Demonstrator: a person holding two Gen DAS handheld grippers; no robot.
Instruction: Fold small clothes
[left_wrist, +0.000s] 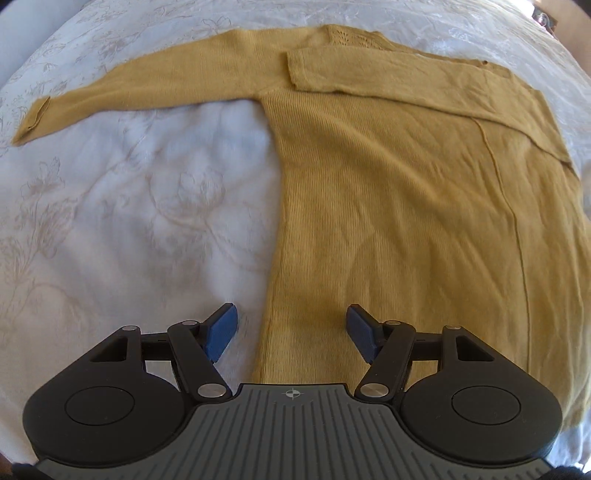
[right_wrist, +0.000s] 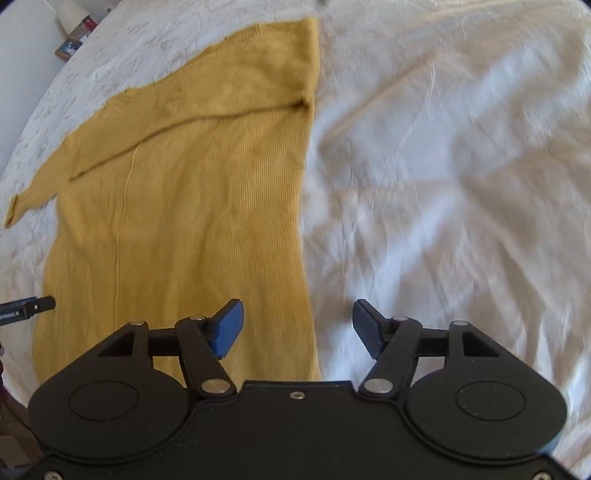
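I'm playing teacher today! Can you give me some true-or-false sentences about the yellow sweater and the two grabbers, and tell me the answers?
1. The sweater is mustard yellow. True.
2. Both sleeves stick straight out. False: the right sleeve is folded across the chest; only the left sleeve is stretched out to the side.
3. The left gripper is open. True: its blue pads stand apart over the sweater's left edge.
4. The right gripper is pinching the sweater. False: it is open and holds nothing.
5. The sweater lies on a bare wooden floor. False: it lies on a white flower-patterned bedspread.
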